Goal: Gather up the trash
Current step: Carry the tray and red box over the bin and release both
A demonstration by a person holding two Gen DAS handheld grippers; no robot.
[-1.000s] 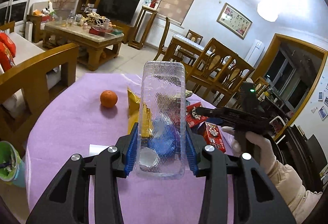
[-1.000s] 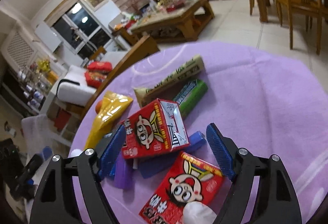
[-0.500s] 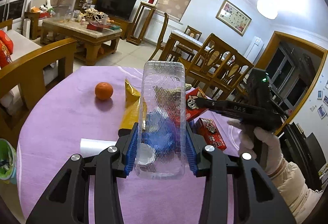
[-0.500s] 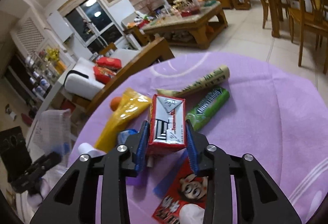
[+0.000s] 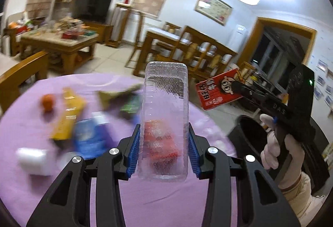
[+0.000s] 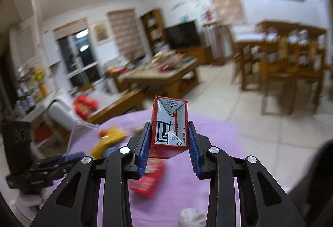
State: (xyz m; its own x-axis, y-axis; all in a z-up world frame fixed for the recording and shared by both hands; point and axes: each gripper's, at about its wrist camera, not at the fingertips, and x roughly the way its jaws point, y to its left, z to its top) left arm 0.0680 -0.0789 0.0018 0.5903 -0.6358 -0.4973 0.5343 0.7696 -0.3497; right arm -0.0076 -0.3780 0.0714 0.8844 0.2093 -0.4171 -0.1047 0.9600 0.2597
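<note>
Mid-collection, in the carry stage: two pieces of trash lifted off the purple-clothed counter (image 5: 31,123) at once, neither yet dropped. Left tongs (image 5: 164,149) closed narrow on a clear, diamond-embossed plastic tray (image 5: 164,114), held upright with blue pads pressing both long sides. Right tongs (image 6: 169,149) clamped on a small red drink carton (image 6: 169,123), gripped on its two side faces, folded silver end facing the camera, raised clear of the cloth. Seen from the left wrist, the same carton (image 5: 217,89) hanging off past the counter's edge, above and a little short of a dark round bin (image 5: 249,135) beside a white-gloved hand (image 5: 276,150). Probable next move: carrying the carton over the bin's mouth, then spreading the tongs to let it fall; same for the tray afterwards, which may need tipping to fit the opening because of its length. Risk worth watching: the tray's thin walls flexing and slipping in the pads. Left on the counter, blurred: an orange (image 5: 47,100), a yellow wrapper (image 5: 68,114), a blue packet (image 5: 89,137), a green wrapper (image 5: 130,105), a white lump (image 5: 34,159), and a second red carton (image 6: 147,179) lying flat under the right tongs. Readable writing: a cartoon face and white characters on the carton's red side, too small and tilted to make out; on its end a barcode with digits, roughly "12 4567890", and fine print not legible. "DAS" moulded on the right gripper's body.
</note>
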